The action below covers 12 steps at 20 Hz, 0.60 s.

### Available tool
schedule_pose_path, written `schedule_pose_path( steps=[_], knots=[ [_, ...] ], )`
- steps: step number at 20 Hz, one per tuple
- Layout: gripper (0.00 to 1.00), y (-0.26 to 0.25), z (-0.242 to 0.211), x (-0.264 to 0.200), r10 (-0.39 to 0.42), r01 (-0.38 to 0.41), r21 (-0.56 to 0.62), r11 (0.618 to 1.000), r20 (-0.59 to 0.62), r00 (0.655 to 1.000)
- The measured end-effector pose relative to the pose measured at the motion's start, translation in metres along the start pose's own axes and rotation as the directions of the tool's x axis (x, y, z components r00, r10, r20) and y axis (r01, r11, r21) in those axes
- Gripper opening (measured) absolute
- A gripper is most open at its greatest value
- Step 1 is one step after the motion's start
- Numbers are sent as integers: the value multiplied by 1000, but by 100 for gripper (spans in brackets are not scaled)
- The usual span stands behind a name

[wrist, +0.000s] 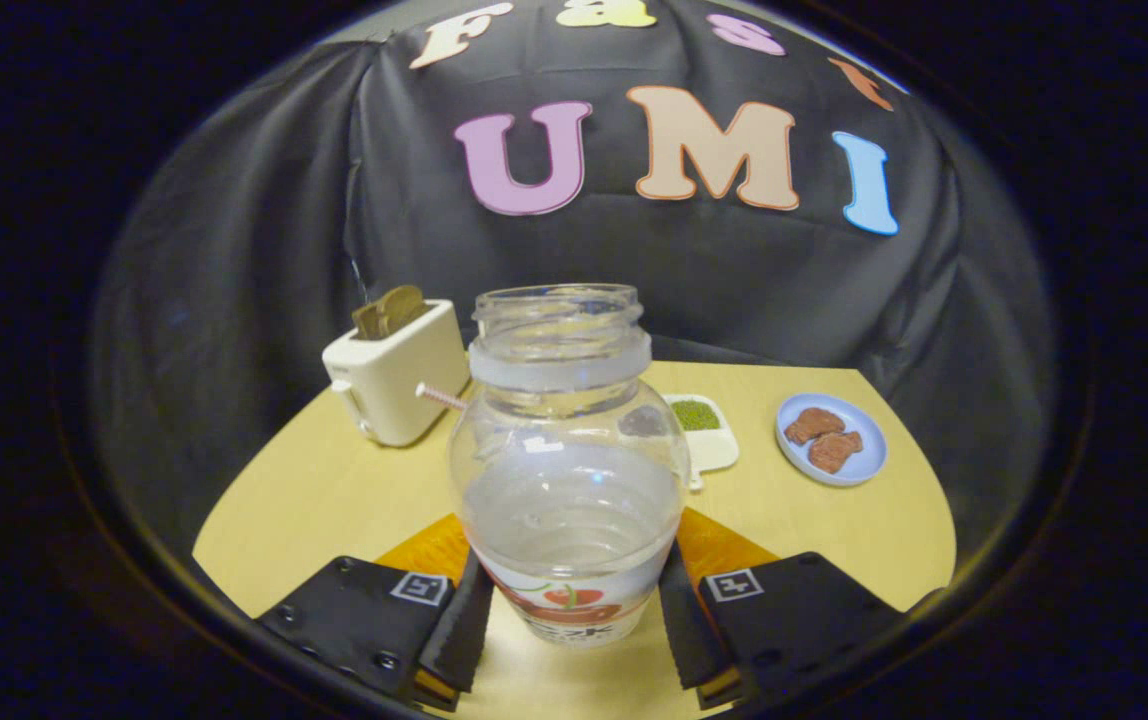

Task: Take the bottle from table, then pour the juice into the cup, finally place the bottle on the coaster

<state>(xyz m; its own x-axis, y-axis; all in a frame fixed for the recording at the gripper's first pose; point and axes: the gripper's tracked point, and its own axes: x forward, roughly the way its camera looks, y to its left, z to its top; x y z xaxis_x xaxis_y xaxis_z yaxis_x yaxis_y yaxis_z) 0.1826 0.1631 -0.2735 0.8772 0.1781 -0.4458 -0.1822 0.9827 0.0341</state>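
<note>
A clear plastic bottle (566, 450) with an open mouth and a red-fruit label stands upright between my fingers. My gripper (574, 615) is shut on its lower part, one finger pressing each side at the label. Clear liquid seems to fill about the lower half. An orange coaster (724, 550) lies on the yellow table (334, 490) under and just behind the bottle, its corners showing on both sides. I cannot tell whether the bottle's base touches it. A striped straw (441, 397) sticks out from behind the bottle; what holds it is hidden.
A cream toaster (396, 385) with bread slices in it stands beyond the fingers to the left. A white dish (717, 450) with green bits sits behind the bottle. Further right is a blue plate (859, 455) with brown pieces. Black cloth walls the table's back.
</note>
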Motion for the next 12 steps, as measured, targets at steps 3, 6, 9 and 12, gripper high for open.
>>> schedule_pose_path(
  steps=[3, 6, 9, 12],
  knots=[
    [78, -3, 0, 24, 24, -27, 87, 996, 32, 999],
    [78, -8, -14, 47, 27, -33, 116, 993, 57, 998],
    [78, -7, -32, 65, 31, -39, 128, 991, 60, 998],
    [78, -12, -45, 83, -2, -2, 67, 998, 60, 998]
  ],
)
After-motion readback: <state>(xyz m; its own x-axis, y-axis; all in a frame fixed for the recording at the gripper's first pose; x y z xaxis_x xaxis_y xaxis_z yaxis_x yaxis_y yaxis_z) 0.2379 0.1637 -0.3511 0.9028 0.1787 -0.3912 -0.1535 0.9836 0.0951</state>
